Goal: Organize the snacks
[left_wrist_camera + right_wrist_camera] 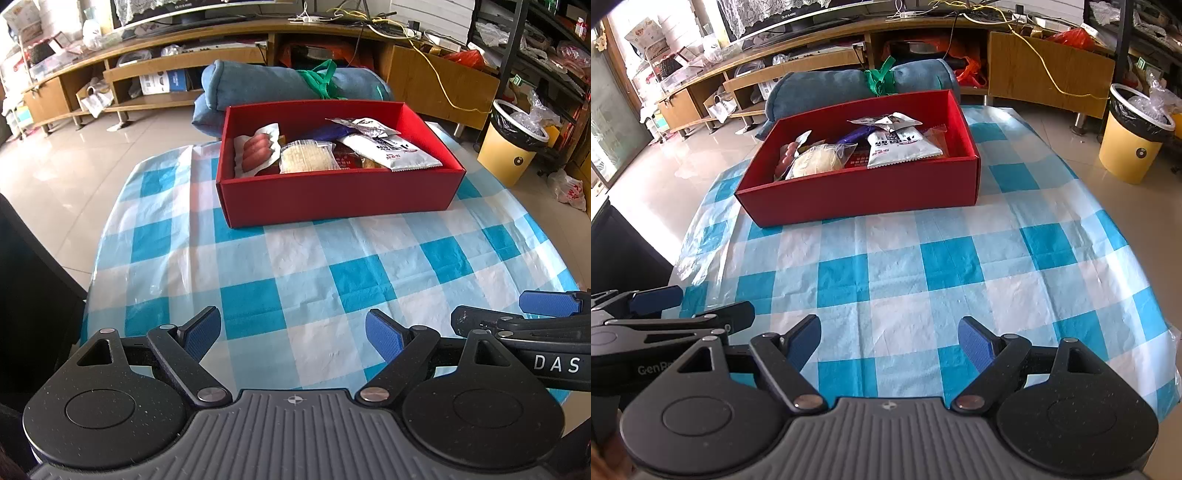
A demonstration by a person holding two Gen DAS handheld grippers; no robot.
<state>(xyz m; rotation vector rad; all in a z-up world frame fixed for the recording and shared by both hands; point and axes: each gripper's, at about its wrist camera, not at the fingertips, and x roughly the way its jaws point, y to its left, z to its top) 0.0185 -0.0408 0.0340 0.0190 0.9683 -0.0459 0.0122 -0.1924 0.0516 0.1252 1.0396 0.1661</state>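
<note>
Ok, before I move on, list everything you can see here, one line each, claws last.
box: 1, red, far side of the table
snack packets: several, mixed colours, piled inside the box
tablecloth: 1, blue and white check, covering the table
cushion roll: 1, blue, green strap, behind the box
bin: 1, yellow, black liner, on the floor at right
left claw: open, holds nothing, near edge
right claw: open, holds nothing, near edge
</note>
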